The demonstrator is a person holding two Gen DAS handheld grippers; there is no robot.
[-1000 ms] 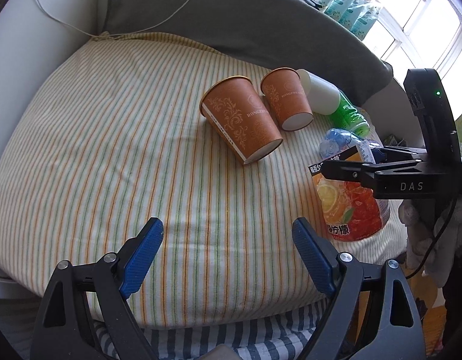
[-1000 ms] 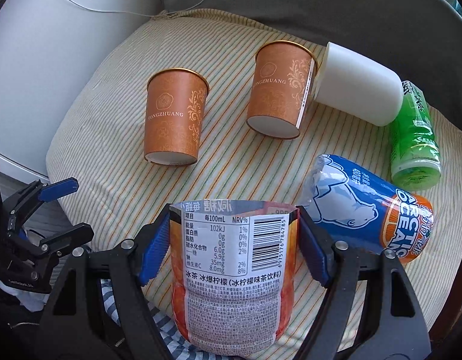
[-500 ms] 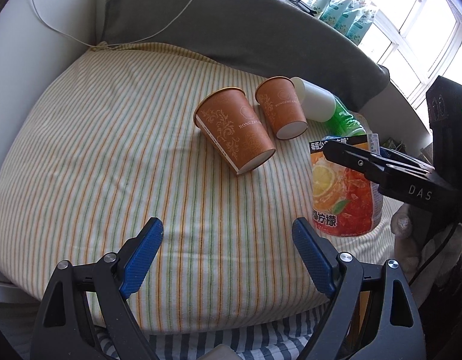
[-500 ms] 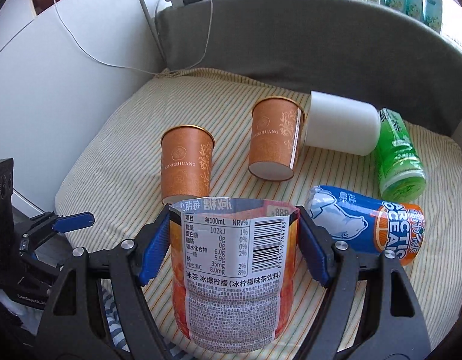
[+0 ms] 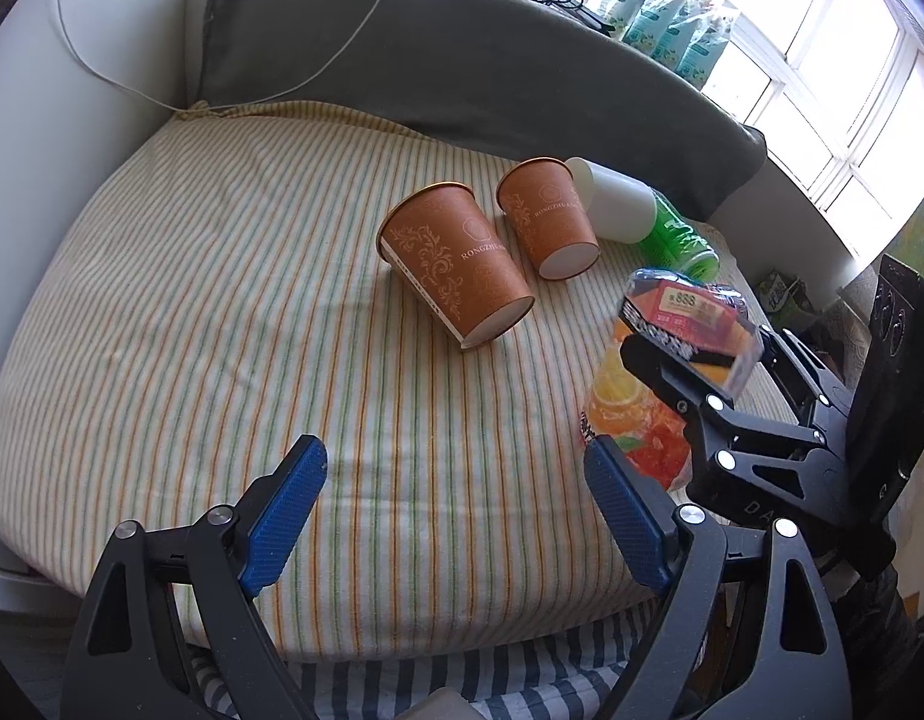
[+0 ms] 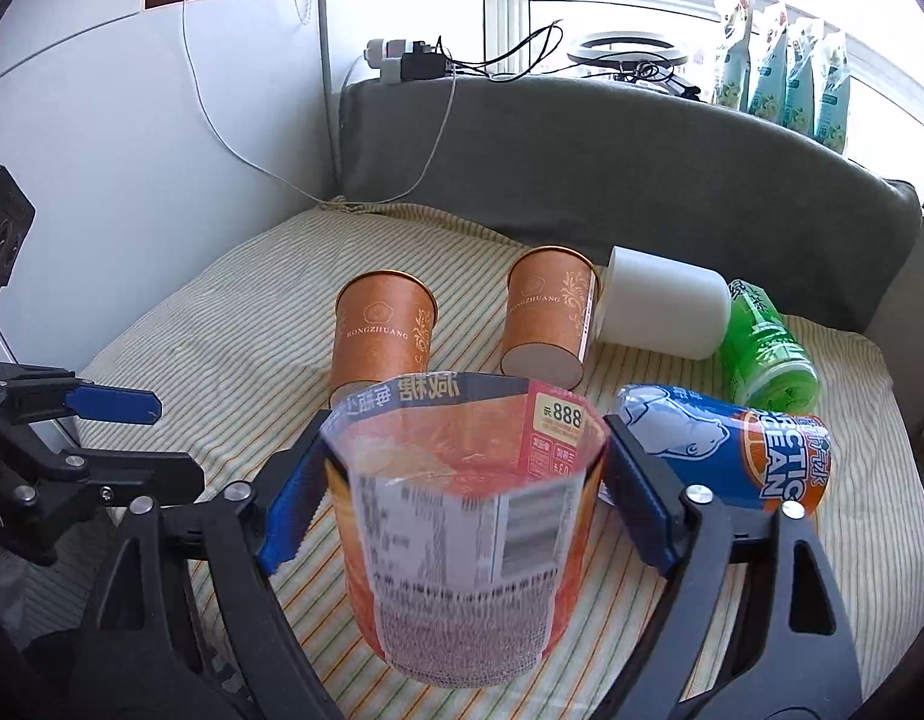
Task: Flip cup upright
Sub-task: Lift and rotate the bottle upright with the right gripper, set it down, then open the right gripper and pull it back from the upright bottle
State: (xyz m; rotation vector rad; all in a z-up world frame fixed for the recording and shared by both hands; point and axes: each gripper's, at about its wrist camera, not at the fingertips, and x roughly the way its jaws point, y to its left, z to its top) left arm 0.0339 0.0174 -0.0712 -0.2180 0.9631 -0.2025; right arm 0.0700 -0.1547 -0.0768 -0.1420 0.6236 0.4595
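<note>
Right wrist view shows the right gripper (image 6: pixel 462 498) with its blue fingers (image 6: pixel 636 498) closed against both sides of a clear plastic cup (image 6: pixel 462 534) printed with orange fruit and a label. The cup's open mouth tilts up and toward the camera, and its base points down at the striped cushion (image 6: pixel 234 312). From the left wrist view, the same cup (image 5: pixel 648 408) sits at the right edge of the cushion (image 5: pixel 222 300), leaning, with the right gripper (image 5: pixel 720 360) clamped around its rim.

Left gripper (image 5: pixel 456 516) hangs over the near edge of the cushion, its fingers (image 5: pixel 282 504) spread wide with nothing between them.

Farther back lie two brown paper cups on their sides: the nearer brown cup (image 5: pixel 456 270) and the far brown cup (image 5: pixel 546 216). A white cylinder (image 5: pixel 612 207) lies just beside the far brown cup. A green bottle (image 6: pixel 765 348) lies to the right of the cylinder, and a blue and orange can (image 6: pixel 726 447) lies near the right gripper. A grey backrest (image 6: pixel 612 150) runs behind the cushion.
</note>
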